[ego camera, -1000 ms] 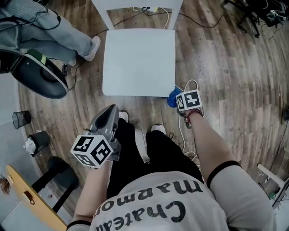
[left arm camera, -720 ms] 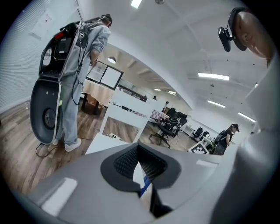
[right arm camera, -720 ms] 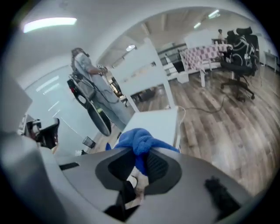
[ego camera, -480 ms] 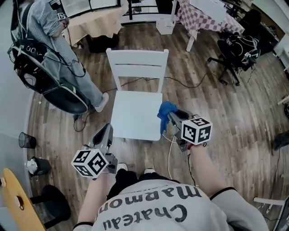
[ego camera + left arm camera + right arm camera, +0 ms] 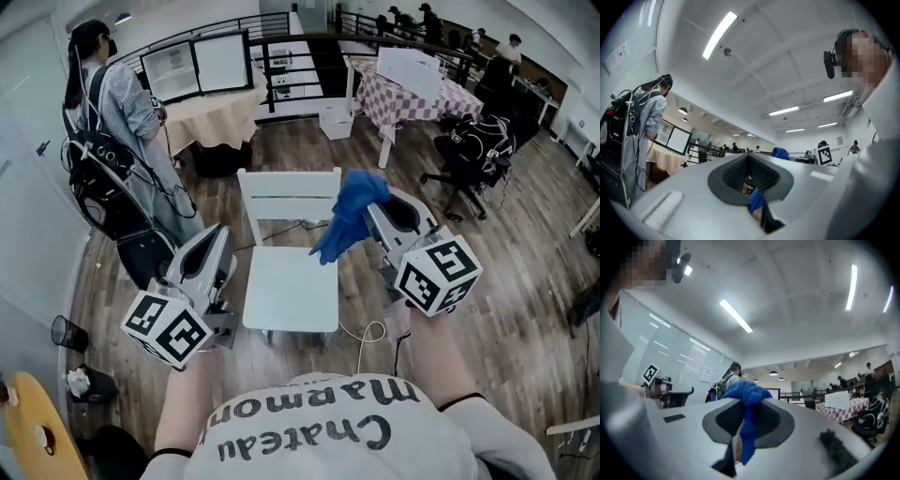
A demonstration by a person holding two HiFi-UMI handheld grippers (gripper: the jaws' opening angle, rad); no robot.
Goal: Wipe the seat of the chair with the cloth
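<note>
A white wooden chair (image 5: 291,286) stands in front of me, its seat bare. My right gripper (image 5: 377,208) is raised at the chair's right side, level with the backrest. It is shut on a blue cloth (image 5: 345,221) that hangs from its jaws over the seat's right edge. In the right gripper view the cloth (image 5: 747,393) bunches above the right gripper's (image 5: 748,417) pads and trails down between them. To the left of the chair my left gripper (image 5: 219,236) is shut on nothing. In the left gripper view the left gripper (image 5: 749,177) points up at the ceiling, and the cloth (image 5: 780,152) shows beyond it.
A person with a backpack (image 5: 111,122) stands at the back left. Tables (image 5: 412,75) and a black office chair (image 5: 472,142) are at the back right. A white cable (image 5: 371,334) lies on the wood floor by the chair. A black bin (image 5: 67,331) is at the left.
The right gripper has lifted the blue cloth from the floor beside the chair up to backrest height. The left gripper rose too. The head view tilted up to show the room.
</note>
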